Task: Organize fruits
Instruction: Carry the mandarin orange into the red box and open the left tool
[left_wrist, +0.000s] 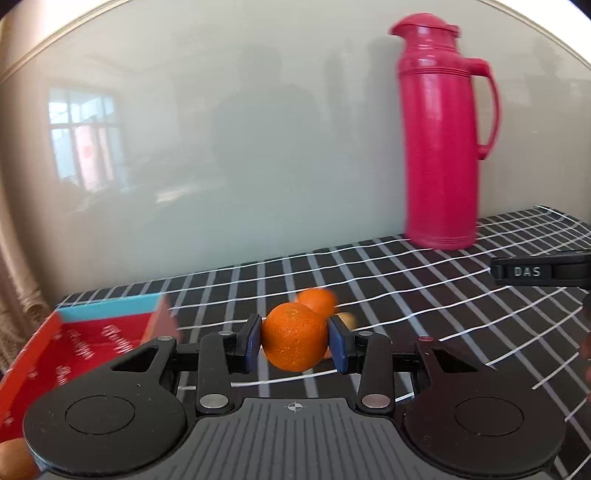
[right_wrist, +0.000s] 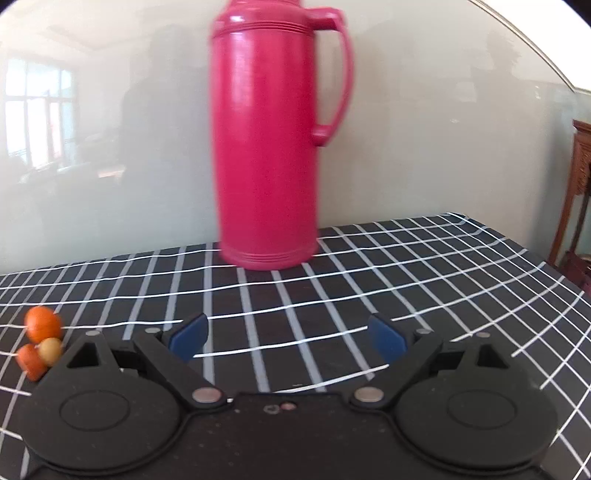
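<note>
My left gripper (left_wrist: 294, 341) is shut on an orange tangerine (left_wrist: 293, 338), held above the checked tablecloth. Behind it lie another tangerine (left_wrist: 318, 300) and a small yellowish fruit (left_wrist: 347, 319). A red box (left_wrist: 79, 345) with a blue end wall sits to the left, open side up. My right gripper (right_wrist: 287, 338) is open and empty over the cloth. In the right wrist view the tangerine (right_wrist: 42, 324), the yellowish fruit (right_wrist: 50, 349) and an orange-red fruit (right_wrist: 31, 361) lie together at the far left.
A tall pink thermos jug (left_wrist: 443, 140) stands at the back against the glossy wall; it also shows in the right wrist view (right_wrist: 267, 147). The right gripper's finger (left_wrist: 539, 272) shows at the right edge. A brownish fruit (left_wrist: 14, 458) sits at the lower left.
</note>
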